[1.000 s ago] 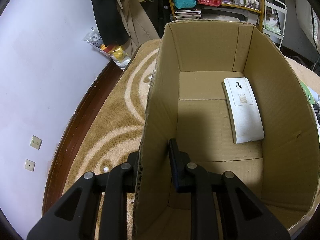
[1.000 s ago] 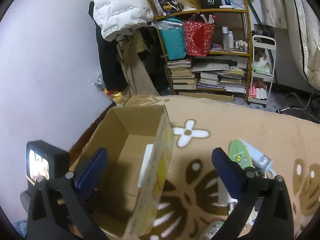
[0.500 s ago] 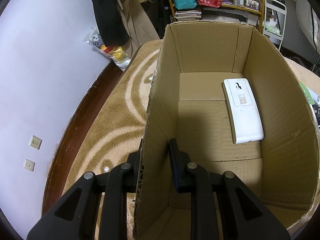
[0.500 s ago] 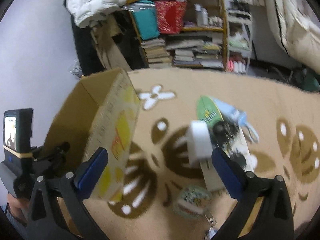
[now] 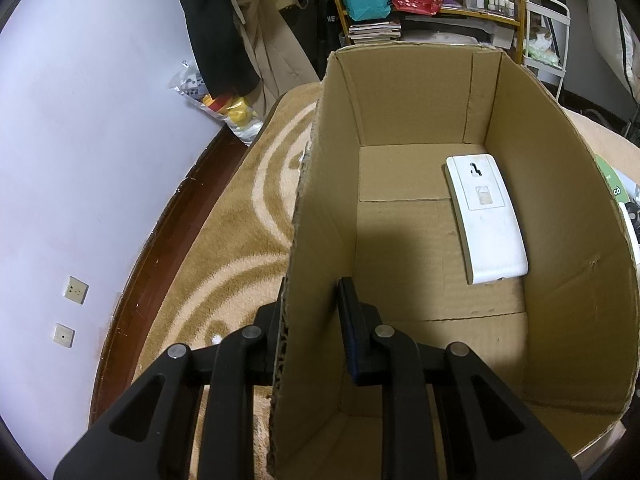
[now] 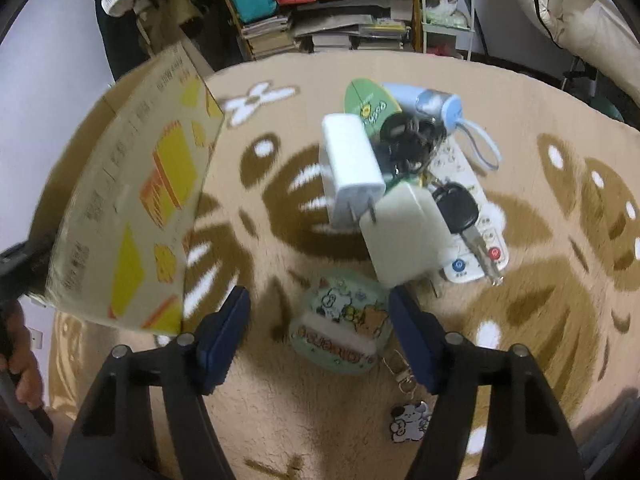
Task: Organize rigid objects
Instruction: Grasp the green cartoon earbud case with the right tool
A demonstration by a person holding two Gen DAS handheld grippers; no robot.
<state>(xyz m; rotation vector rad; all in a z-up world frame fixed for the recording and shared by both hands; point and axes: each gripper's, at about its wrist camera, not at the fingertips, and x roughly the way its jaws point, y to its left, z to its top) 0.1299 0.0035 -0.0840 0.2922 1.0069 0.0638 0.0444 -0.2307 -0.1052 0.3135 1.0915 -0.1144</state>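
The cardboard box [image 5: 420,128] stands on the patterned carpet [image 6: 520,320]; its outer side carries yellow and orange print, the text too blurred to read. The left claw [image 5: 308,320] pinches the box's near wall, one finger inside, one outside. Inside, a white flat device [image 5: 486,220] lies on the box floor by the right wall. The right claw [image 6: 320,328] is spread above a round cartoon-printed tin [image 6: 340,324], right of the box; its lettering is unreadable. Beyond the tin lie two white chargers [image 6: 352,164], a car key [image 6: 458,210], a remote control [image 6: 476,256] and a green pouch [image 6: 368,102]. A bookshelf [image 6: 320,28] stands behind the box.
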